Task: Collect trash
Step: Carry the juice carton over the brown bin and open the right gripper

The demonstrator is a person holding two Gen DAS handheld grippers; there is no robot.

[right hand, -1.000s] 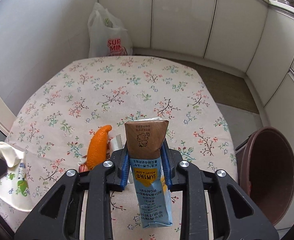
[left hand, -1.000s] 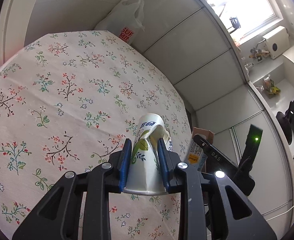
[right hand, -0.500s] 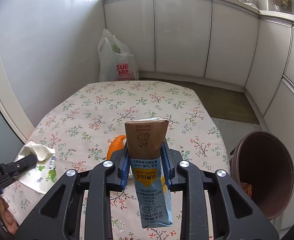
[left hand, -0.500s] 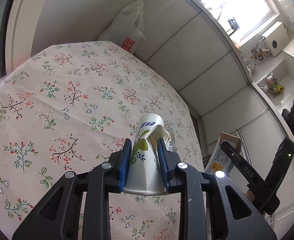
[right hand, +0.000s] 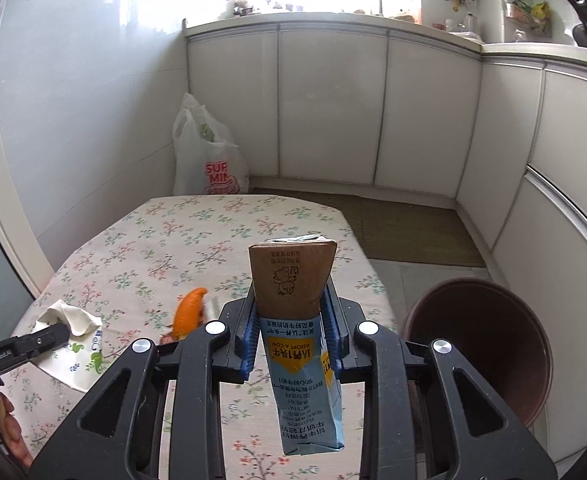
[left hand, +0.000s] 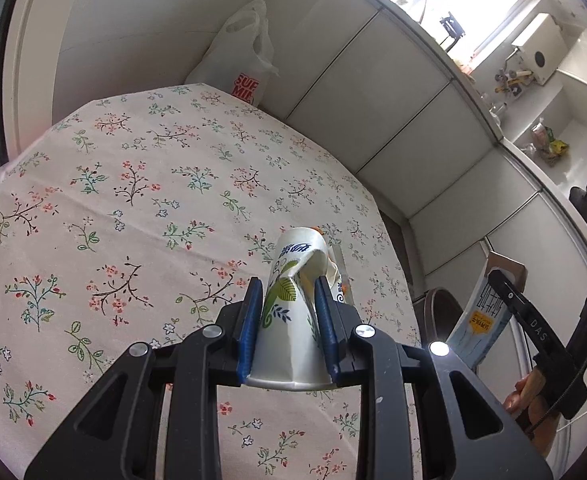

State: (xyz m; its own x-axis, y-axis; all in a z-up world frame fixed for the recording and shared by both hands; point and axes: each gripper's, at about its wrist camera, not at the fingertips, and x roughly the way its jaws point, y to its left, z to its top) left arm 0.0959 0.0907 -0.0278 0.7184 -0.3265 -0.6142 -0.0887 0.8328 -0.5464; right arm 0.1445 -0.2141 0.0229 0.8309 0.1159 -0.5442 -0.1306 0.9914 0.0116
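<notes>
My left gripper (left hand: 288, 300) is shut on a crumpled white paper cup (left hand: 293, 304) with a green leaf print, held above the floral tablecloth (left hand: 133, 184). In the right wrist view that cup (right hand: 75, 354) shows at the lower left. My right gripper (right hand: 289, 312) is shut on a blue and brown milk carton (right hand: 293, 320), lifted above the table; the same carton (left hand: 485, 312) appears at the right of the left wrist view. A brown round bin (right hand: 481, 348) stands on the floor beside the table's right edge. An orange peel (right hand: 187, 312) lies on the cloth.
A white plastic shopping bag (right hand: 209, 160) sits on the floor beyond the table's far end. White cabinets (right hand: 373, 112) line the back and right walls. A green mat (right hand: 405, 224) covers the floor ahead. A small wrapper lies beside the peel.
The right gripper has risen and tilted up with the carton, so the table looks lower and the bin shows more fully. The left gripper shifted a little with the cup still held.
</notes>
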